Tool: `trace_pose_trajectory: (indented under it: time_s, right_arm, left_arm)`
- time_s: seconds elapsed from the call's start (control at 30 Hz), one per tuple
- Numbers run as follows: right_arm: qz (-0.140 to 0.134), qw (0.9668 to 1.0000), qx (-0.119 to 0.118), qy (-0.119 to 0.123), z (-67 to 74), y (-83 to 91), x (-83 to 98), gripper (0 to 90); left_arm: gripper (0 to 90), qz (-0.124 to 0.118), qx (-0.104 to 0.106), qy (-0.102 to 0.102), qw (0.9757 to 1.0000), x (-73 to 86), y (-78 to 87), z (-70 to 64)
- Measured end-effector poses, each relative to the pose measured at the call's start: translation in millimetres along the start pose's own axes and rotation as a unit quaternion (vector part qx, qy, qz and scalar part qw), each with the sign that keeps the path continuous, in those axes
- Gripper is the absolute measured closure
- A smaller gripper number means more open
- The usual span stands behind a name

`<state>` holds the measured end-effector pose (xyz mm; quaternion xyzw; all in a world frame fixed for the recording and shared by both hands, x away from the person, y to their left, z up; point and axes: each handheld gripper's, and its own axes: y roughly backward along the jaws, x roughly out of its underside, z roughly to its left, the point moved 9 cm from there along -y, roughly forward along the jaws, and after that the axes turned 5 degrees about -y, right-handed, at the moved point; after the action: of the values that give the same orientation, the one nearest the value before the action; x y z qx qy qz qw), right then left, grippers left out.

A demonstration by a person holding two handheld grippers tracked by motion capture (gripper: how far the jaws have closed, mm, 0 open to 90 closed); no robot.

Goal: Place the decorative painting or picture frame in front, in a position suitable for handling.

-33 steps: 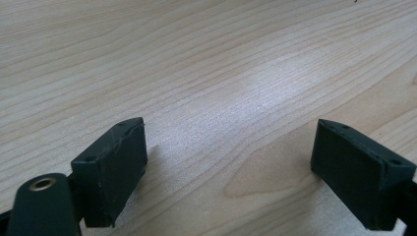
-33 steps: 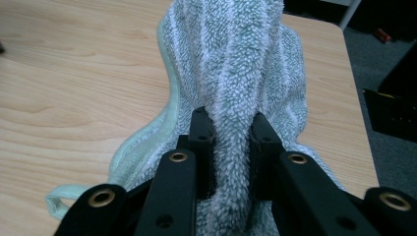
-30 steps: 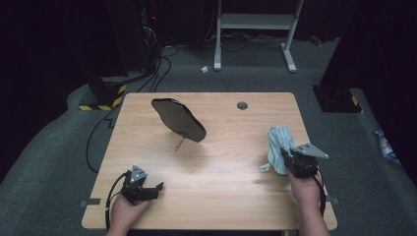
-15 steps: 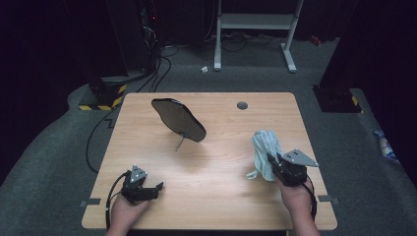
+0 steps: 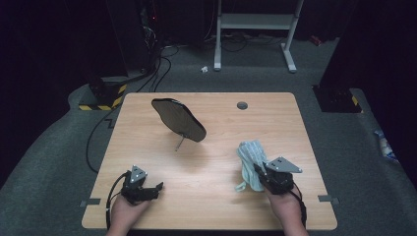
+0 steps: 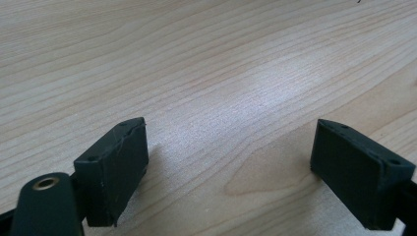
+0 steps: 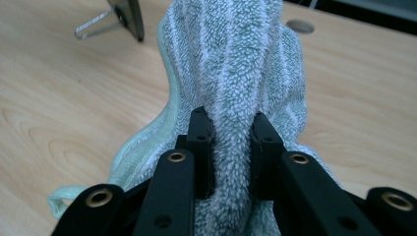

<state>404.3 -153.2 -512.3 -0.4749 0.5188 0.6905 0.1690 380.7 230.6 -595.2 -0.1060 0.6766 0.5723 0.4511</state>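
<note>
Pinching towel: right hand-held gripper; mirror overhead

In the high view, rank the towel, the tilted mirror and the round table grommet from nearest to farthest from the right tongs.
1. Striped towel: clamped in the right tongs, near the table's right front.
2. Tilted mirror: on its wire stand, left of centre and farther back.
3. Table grommet: by the far edge, slightly farther than the mirror's near rim.
</note>
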Motion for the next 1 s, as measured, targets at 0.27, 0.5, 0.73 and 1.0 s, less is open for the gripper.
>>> trace_pose_trajectory:
  time_s: [0.27, 0.5, 0.73, 1.0]
  right_arm:
    - [0.063, 0.9978, 0.018, 0.008, -2.2, -22.2, 35.5, 74.0]
    - [0.100, 0.9944, 0.028, -0.022, -15.8, -33.2, 56.8, 65.0]
    - [0.066, 0.9970, 0.011, -0.039, -9.3, -20.9, 40.7, 40.7]
    - [0.010, 0.9984, 0.018, -0.053, -23.0, 5.3, 38.2, 41.4]
  left_arm:
    - [17.0, -0.002, -0.005, 0.001, 1.0000, 0.0, 0.8, 1.7]
    - [21.6, -0.007, 0.003, -0.004, 1.0000, -0.6, 1.5, 0.1]
    - [23.8, -0.004, 0.007, -0.005, 1.0000, -1.0, 2.4, -0.6]
    - [36.3, 0.002, 0.007, -0.004, 1.0000, -7.2, -0.1, -3.9]
